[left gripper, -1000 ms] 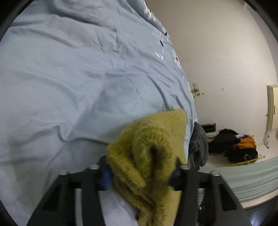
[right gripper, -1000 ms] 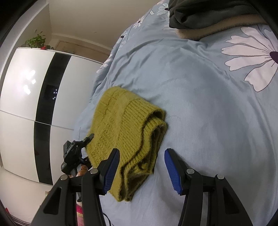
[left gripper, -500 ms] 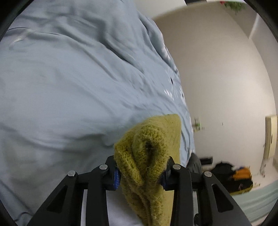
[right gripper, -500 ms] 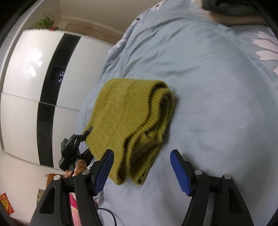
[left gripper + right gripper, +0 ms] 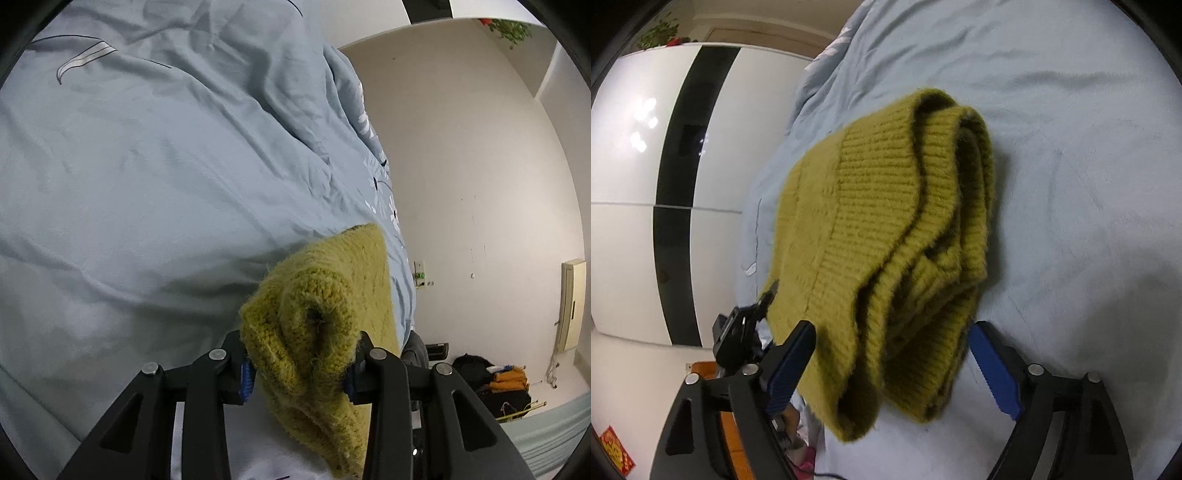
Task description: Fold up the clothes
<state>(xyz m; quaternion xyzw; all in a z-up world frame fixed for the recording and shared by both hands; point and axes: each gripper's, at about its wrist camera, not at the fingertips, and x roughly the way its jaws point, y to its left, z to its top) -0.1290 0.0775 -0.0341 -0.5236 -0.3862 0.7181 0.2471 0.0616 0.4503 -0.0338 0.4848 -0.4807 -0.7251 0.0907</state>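
No writing can be read. The left gripper (image 5: 300, 363) pinches a bunched corner of the sweater (image 5: 886, 236), which lies folded on the bed (image 5: 1089, 184). The right gripper (image 5: 892, 363) has come nearer; its jaws, opening wider, now flank the sweater's near edge.

One yellow-green knit sweater (image 5: 886, 229), one blue duvet (image 5: 147, 184), two tongs.

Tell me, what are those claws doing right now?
Left claw clamped on folded yellow-green sweater. Right claw opening, sweater's edge between, unpressed. Sweater lies on blue bedding. Nothing blocking.
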